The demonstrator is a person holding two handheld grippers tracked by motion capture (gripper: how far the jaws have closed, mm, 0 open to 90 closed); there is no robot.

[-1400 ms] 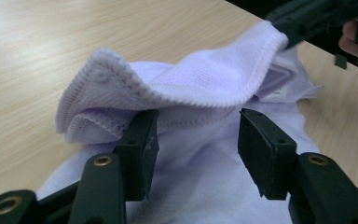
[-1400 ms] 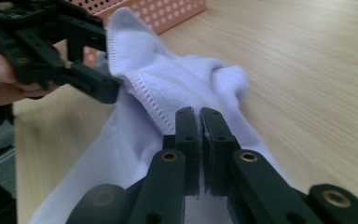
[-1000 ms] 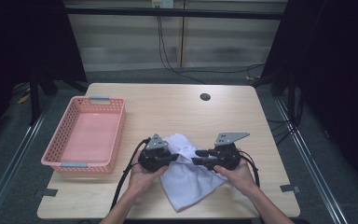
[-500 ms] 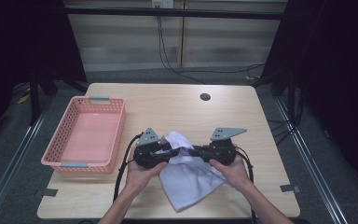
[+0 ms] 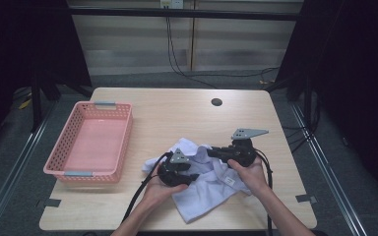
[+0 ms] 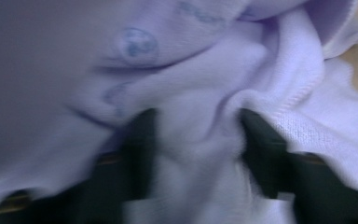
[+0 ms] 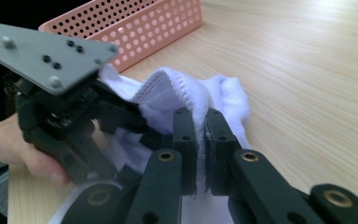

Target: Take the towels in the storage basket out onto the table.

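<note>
Lilac cloth [image 5: 211, 184] held between two claws, mid-worktop [image 5: 177, 108].

Right claw [image 7: 200, 135] is clamped on a hem fold. Left claw [image 6: 196, 140] has just been opening and sits lower than a second ago — jaws apart, cloth bunched between, grip apparently being retaken. Pink basket [image 5: 66, 155] waits well to the left; nothing stands between.

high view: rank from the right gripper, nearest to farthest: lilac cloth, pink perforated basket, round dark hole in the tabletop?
From the right gripper:
1. Pale lilac knit cloth: clamped in its jaws, table front.
2. Round dark hole: behind it, toward the far edge.
3. Pink perforated plastic basket: far left side.
</note>
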